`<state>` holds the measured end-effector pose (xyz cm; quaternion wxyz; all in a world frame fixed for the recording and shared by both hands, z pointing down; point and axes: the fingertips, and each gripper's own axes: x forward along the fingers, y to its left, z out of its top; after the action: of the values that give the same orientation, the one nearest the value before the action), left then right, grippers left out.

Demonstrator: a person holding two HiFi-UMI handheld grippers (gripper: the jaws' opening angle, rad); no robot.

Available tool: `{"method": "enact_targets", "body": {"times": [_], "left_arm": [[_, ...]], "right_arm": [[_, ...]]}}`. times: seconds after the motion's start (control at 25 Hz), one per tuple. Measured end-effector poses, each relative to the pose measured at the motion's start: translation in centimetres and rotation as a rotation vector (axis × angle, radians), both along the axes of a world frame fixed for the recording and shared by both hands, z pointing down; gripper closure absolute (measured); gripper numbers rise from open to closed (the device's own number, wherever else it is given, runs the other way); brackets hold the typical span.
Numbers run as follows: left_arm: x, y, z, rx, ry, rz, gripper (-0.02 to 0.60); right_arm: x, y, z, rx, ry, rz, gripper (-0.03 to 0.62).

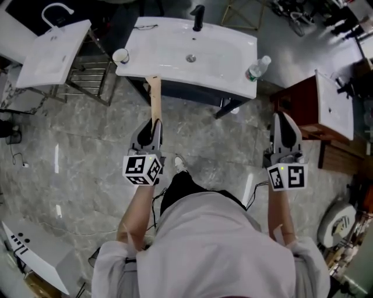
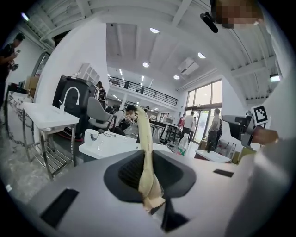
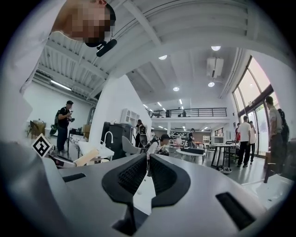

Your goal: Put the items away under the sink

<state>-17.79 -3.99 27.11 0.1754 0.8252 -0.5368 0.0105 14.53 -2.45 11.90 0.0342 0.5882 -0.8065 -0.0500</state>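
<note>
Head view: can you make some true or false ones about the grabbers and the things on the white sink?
1. The left gripper is clamped on a long beige item. True.
2. The right gripper holds a bottle. False: its jaws are together with nothing between them.
3. A cup stands on the sink, at its corner on the picture's left. True.
4. The plastic bottle lies on the floor. False: it is on the sink's edge at the picture's right.
5. The faucet is white. False: it is black.
</note>
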Motion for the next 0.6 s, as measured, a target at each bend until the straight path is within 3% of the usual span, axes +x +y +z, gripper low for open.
{"method": "enact_targets", "body": {"times": [0.28, 0.6], "left_arm": [[-1.1, -3.3, 1.9, -0.045, 0.035, 0.042, 0.525], [0.7, -5.1, 3.9, -0.078, 0.041, 0.046, 0.525]], "right_arm": [[-2.4, -3.4, 0.1, -0.033, 0.037, 0.022, 0.549], [-3.1, -6.5, 2.0, -0.080, 0.049, -0.026, 0.549]]}}
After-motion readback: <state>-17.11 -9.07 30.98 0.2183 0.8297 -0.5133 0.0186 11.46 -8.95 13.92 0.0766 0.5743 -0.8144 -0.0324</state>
